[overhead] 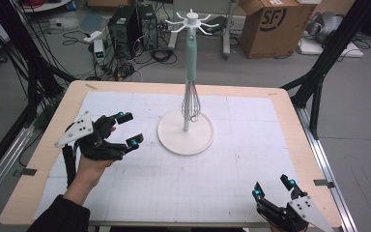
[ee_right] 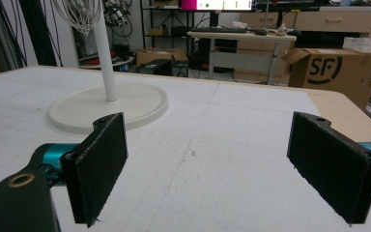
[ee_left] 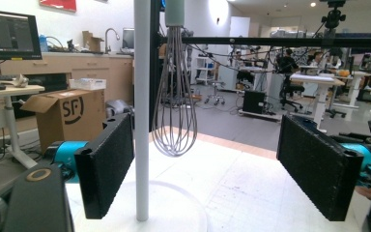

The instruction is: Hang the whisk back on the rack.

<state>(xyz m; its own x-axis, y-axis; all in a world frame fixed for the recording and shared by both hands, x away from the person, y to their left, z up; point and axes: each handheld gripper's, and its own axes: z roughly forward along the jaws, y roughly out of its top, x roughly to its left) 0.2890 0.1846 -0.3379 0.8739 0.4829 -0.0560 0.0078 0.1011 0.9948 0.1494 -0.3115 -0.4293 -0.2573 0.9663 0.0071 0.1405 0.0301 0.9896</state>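
High view: left tongs (overhead: 128, 129) spread near whisk (overhead: 192, 104); right tongs (overhead: 274, 188) spread, table edge.

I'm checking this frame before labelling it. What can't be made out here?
- Whisk handle top: cut off by the top edge in the left gripper view; its hook is too small in the high view.
- Right tongs: body cut off by the high view's bottom edge.
- Stand top: cut off in the right gripper view.

— Where's the whisk (overhead: 191, 99)?
— Hanging upright from the white rack (overhead: 185, 137), pale green handle up, wire loops down beside the pole, above the round base, mid-counter.
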